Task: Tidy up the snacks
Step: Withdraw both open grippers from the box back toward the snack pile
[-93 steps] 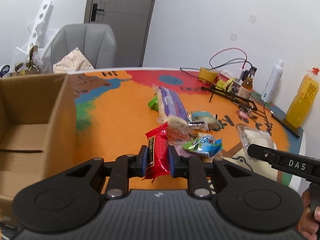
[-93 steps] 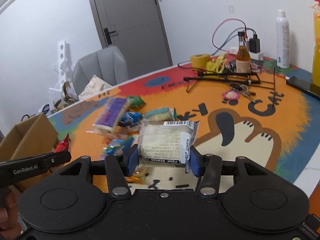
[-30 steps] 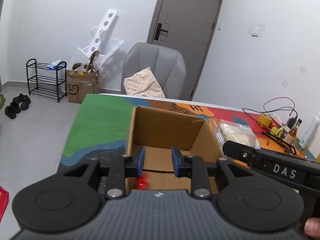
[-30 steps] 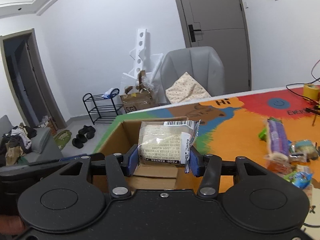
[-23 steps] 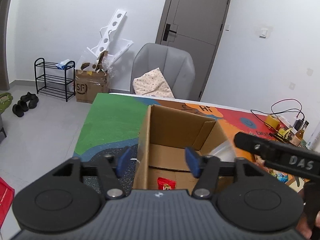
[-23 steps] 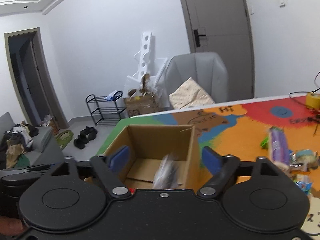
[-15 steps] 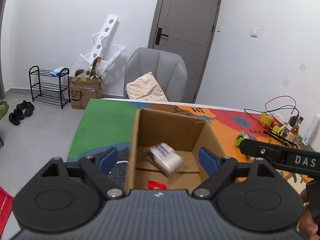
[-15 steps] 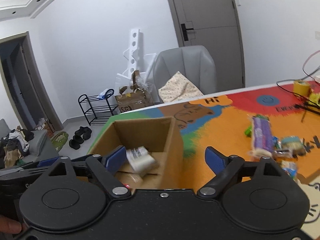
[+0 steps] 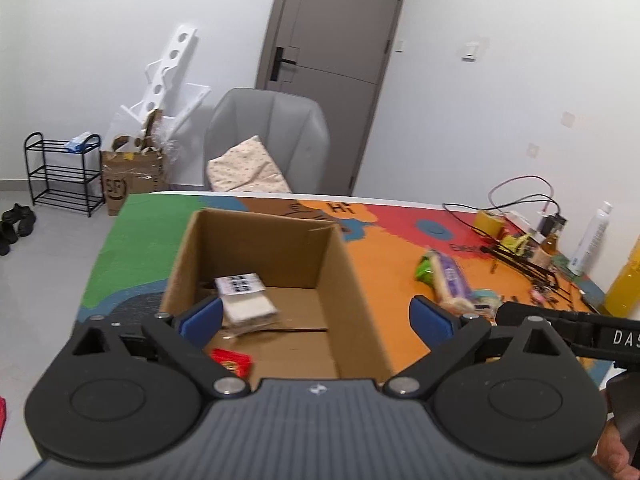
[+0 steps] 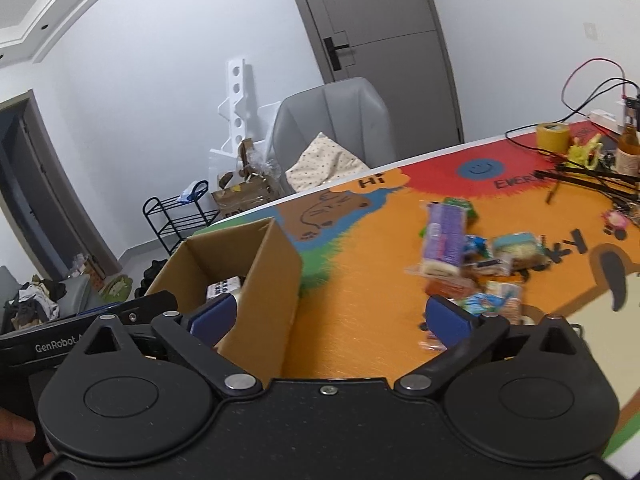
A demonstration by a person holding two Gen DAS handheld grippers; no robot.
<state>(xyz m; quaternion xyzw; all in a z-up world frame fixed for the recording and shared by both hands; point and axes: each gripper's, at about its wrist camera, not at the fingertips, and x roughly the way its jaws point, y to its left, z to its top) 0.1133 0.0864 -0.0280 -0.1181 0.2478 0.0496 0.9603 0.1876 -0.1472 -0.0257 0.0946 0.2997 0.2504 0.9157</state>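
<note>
An open cardboard box (image 9: 262,248) stands on the colourful table mat. On its floor lie a white-wrapped snack pack (image 9: 245,300) and a red snack packet (image 9: 233,360). My left gripper (image 9: 316,318) hangs over the box's near edge; its jaws are opening wide and hold nothing. My right gripper (image 10: 330,318) is just right of the box (image 10: 266,300), its jaws opening too, also empty. Loose snacks (image 10: 476,272) lie in a heap further right, among them a long purple pack (image 10: 444,236). The white pack (image 10: 226,286) peeks over the box rim.
A grey chair (image 9: 268,136) with a cushion stands behind the table. Yellow tape (image 10: 553,136), cables, black rods and bottles (image 9: 590,240) crowd the far right. A yellow bottle (image 9: 624,280) stands near the right edge. The table's left edge drops to the floor by a shoe rack (image 9: 60,172).
Both grippers opened over the box: the red packet dropped from the left, the white pack from the right, and both now lie inside. Both views have swung right, towards the snack heap.
</note>
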